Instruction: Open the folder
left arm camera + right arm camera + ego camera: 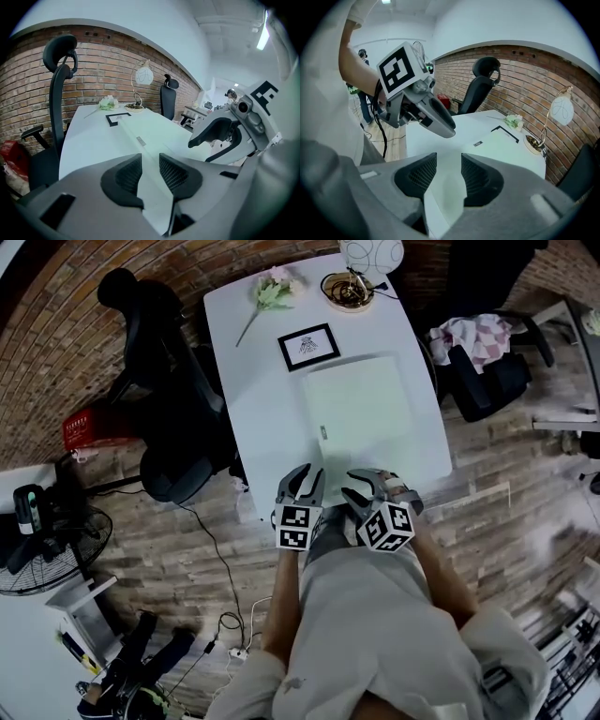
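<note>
The pale green folder (361, 409) lies closed and flat in the middle of the white table (253, 399), with a small label (324, 432) near its left edge. Both grippers hover side by side over the table's near edge, short of the folder. My left gripper (301, 486) points at the folder's near left corner; its jaws stand apart with nothing between them (150, 161). My right gripper (367, 486) is just to the right, its jaws also apart and empty (449, 161). The folder (501, 143) lies ahead of it, and the left gripper (426, 110) shows beside it.
Behind the folder are a black picture frame (308, 346), a flower (270, 292), a round dish (347, 290) and a globe lamp (372, 254). A black office chair (159, 352) stands left of the table; another with a checked cloth (478, 352) stands to the right.
</note>
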Tool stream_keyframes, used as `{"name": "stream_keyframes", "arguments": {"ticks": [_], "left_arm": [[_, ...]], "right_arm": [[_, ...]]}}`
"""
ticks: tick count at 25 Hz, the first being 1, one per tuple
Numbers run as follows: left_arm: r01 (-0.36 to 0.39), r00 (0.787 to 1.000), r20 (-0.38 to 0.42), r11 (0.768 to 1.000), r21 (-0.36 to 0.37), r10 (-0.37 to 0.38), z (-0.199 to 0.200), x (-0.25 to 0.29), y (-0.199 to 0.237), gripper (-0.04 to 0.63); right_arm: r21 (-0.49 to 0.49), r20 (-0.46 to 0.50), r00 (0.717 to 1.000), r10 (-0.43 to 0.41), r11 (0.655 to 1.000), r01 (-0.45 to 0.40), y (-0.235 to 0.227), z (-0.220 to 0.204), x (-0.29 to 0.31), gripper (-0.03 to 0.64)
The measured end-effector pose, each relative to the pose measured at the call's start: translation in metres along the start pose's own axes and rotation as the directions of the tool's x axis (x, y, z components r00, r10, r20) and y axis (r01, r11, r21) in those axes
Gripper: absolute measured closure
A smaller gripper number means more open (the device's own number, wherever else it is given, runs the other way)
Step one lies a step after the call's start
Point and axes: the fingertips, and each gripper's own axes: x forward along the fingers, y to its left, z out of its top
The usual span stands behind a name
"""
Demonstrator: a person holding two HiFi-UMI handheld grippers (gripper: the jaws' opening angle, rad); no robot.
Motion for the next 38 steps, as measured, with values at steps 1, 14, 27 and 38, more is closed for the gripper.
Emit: {"name": "stream_keyframes", "arguments": {"ticks": [1, 14, 27, 38], "left_arm": [[0.004, 1.000, 0.001, 1.000, 0.000, -0.004, -0.001, 0.000, 0.001, 0.482], [0.054, 0.998, -0.025, 0.998, 0.013, -0.054, -0.014, -0.004, 0.004, 0.482], [0.062, 0.998, -0.025, 0.998, 0.017, -0.062, -0.024, -0.004, 0.002, 0.482], [0.072, 0.997, -0.036, 0.997, 0.025, -0.071, -0.029, -0.003, -0.003, 0.482]], "right_arm": [[-0.012, -0.010, 1.000, 0.007, 1.000, -0.007, 0.004, -0.001, 0.003, 0.463], [-0.099, -0.104, 0.994, 0.043, 0.994, -0.053, 0.032, -0.015, 0.025, 0.434], [-0.222, -0.197, 0.980, 0.003, 0.974, -0.048, 0.044, -0.037, 0.046, 0.436], [-0.198, -0.181, 0.983, 0.029, 0.978, -0.066, 0.049, -0.034, 0.042, 0.525]]}}
